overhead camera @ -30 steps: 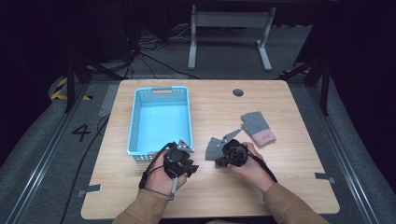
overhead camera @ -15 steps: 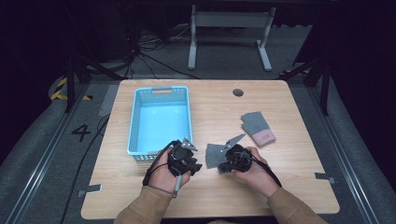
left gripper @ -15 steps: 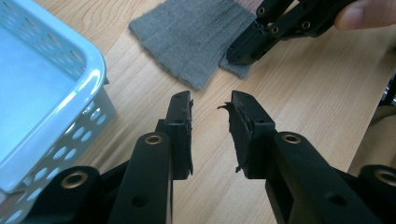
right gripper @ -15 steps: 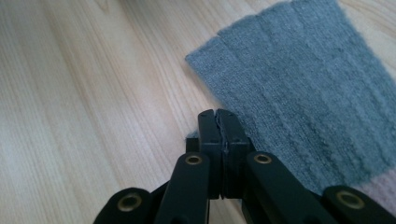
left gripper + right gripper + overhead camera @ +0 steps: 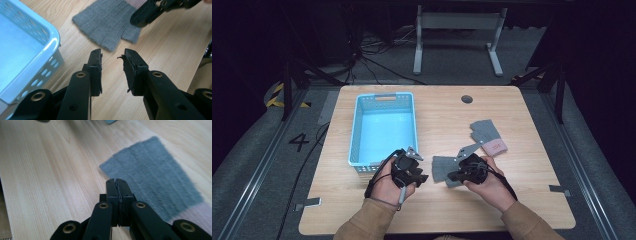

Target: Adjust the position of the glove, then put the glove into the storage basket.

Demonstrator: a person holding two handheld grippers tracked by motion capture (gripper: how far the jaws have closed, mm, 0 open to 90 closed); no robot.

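So the light blue basket sits on the left half of the table, and I can't spot anything lying in it. My left gripper has its fingers a bit apart, and they've just been opening a touch more; nothing's between them, just bare wood, with the grey glove lying flat just ahead. My right gripper has its fingers pressed together on nothing, tips right by that same glove's edge. A second glove with a pink cuff lies farther right.
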